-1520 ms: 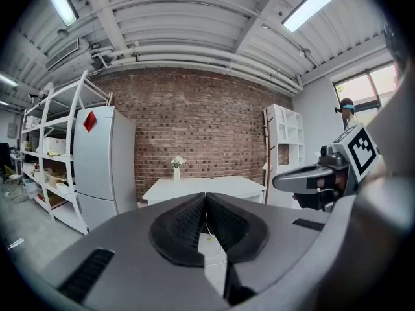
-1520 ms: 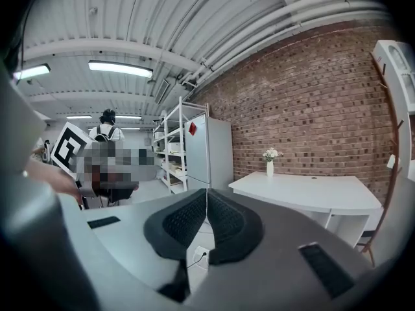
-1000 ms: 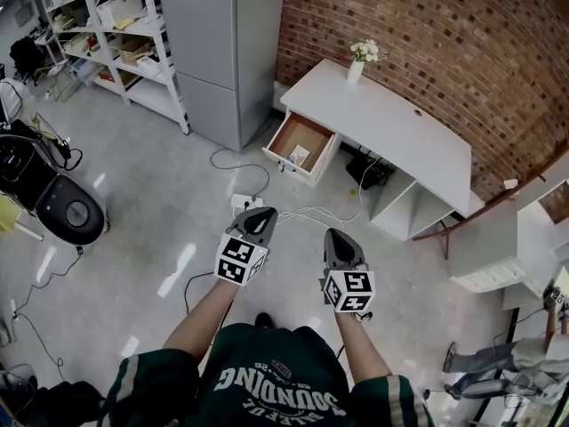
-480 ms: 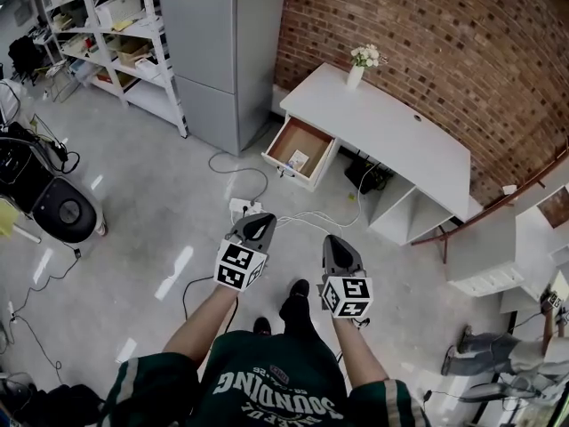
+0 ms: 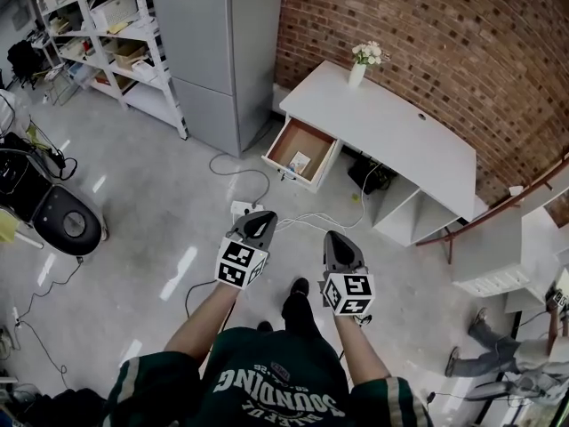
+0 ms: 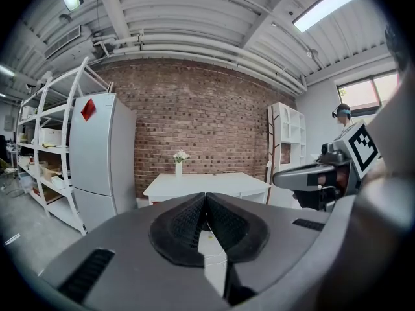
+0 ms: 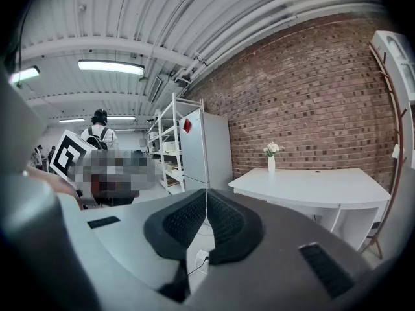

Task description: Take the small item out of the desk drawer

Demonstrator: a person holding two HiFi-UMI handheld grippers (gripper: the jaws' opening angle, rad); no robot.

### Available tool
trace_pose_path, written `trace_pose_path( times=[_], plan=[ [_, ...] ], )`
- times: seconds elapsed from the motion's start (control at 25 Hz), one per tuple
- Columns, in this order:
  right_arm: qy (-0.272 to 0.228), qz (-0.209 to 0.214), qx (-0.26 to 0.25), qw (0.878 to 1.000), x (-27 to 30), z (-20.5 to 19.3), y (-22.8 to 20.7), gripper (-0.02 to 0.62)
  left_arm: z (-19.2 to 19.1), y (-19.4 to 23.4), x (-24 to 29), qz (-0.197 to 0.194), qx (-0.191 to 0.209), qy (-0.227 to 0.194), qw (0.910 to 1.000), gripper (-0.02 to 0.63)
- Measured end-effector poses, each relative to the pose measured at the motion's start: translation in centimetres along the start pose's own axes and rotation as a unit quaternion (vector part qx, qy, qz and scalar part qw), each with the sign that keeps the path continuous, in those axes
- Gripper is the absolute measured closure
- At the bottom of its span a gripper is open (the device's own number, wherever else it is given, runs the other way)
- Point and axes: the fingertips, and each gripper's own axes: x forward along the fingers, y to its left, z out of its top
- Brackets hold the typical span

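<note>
Head view: drawer (image 5: 302,146) juts lower-left, small item (image 5: 299,162) inside; left claw (image 5: 260,216), right claw (image 5: 338,237) both closed, empty.

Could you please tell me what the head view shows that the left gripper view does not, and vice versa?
Only the head view shows the open drawer with a small item lying in it. Only the left gripper view shows the ceiling lights and pipes. Both show the left gripper, its fingers together with nothing between them, the white desk, the vase of flowers, the brick wall and the grey cabinet.
</note>
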Motion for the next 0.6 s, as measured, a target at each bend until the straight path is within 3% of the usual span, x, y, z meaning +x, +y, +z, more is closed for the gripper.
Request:
trace_pose_path(
  times=[0.6],
  plan=[
    [0.012, 0.042, -0.001, 0.999, 9.5, 2.3, -3.5, 0.571, 1.8, 5.4, 7.3, 0.032, -0.012, 0.013, 0.9993, 0.589]
  ],
)
